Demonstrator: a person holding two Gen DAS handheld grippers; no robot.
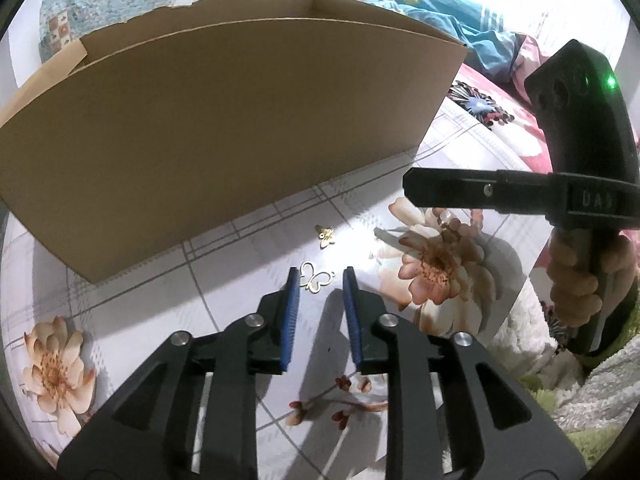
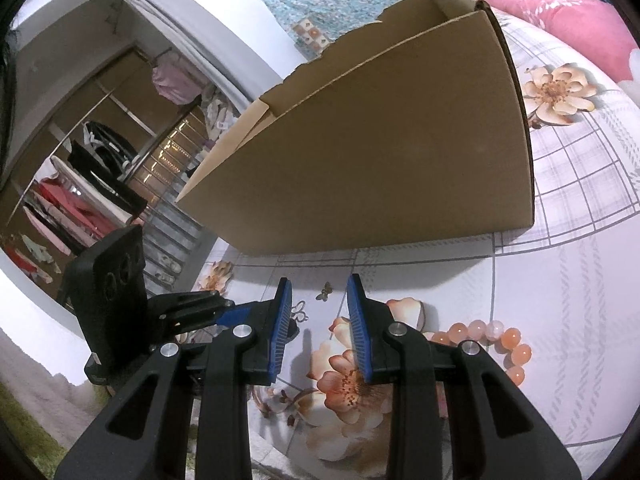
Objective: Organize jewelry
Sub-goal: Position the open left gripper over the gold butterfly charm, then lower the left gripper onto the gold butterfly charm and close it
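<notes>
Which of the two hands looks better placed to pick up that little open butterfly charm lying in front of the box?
Left, I'd say. The left gripper has its open fingers on either side of the outline butterfly charm on the bedsheet. The right gripper sits further right, nearer the pink bead bracelet.

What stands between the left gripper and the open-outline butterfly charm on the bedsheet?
Nothing visible does. The pale open-outline butterfly charm lies on the flowered bedsheet just ahead of the left gripper, whose jaws stand apart with only bare sheet between. The gold butterfly charm lies further on, off the path.

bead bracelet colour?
Peach-pink, translucent beads; clearest in the right wrist view.
</notes>
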